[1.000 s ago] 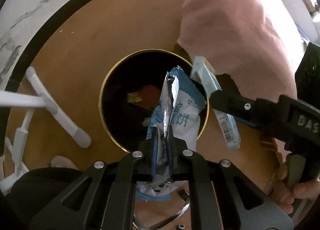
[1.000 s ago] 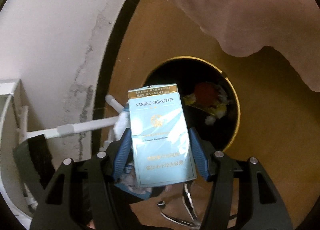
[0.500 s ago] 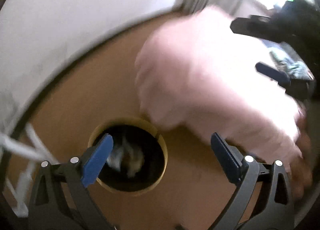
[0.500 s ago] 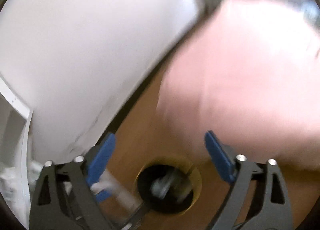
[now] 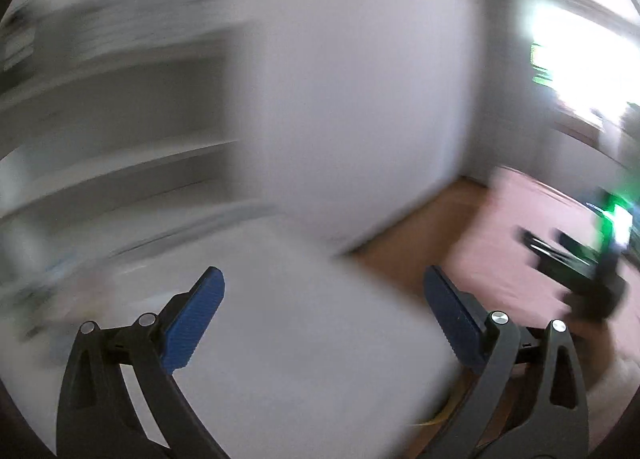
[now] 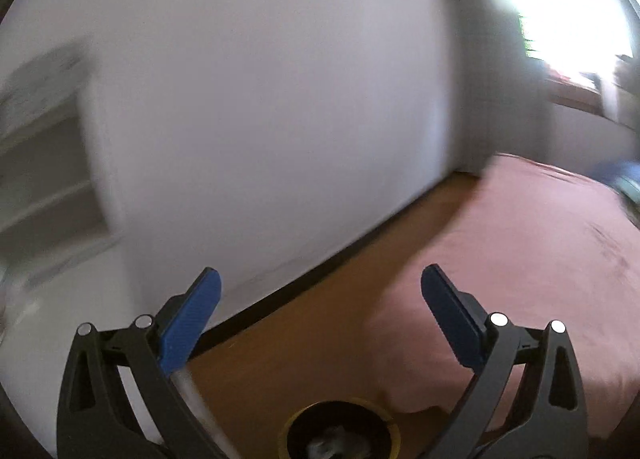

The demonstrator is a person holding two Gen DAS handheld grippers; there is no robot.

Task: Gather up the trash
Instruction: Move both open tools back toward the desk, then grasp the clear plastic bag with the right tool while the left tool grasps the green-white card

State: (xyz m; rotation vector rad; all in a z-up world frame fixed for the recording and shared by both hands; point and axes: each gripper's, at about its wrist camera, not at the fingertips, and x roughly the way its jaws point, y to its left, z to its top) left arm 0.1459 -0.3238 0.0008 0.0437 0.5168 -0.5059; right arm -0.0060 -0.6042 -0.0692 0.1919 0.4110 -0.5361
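1. Left wrist view: the left gripper [image 5: 324,299] points up at a blurred white wall [image 5: 352,91], its blue pads [image 5: 194,321] spread wide with nothing between them. A second earlier the same pads pinched a crumpled blue-and-white snack wrapper over the bin; half a second ago they were already apart above its mouth. At the right edge, over the pink bedspread [image 5: 532,227], the right gripper [image 5: 568,259] shows only as a dark smear, so this view cannot tell how it stands. No trash appears here, and only a yellow sliver low in the frame may be the bin's rim.

2. Right wrist view: the right gripper [image 6: 320,299] is also spread wide and empty, raised over the wood floor [image 6: 304,339] beside the bedspread. The gold-rimmed bin [image 6: 340,415] sits at the bottom edge, with pale scraps of trash [image 6: 332,445] just visible inside. A second earlier this gripper held a light-blue cigarette pack over the bin; now the pack is out of its grip, presumably among the scraps.

3. Handling, as a judgement: such litter is light. Foil wrappers are limp and slick, best pinched across a fold or crumpled ridge. A cigarette pack is stiff but crushable, best taken across its broad faces with a gentle squeeze.
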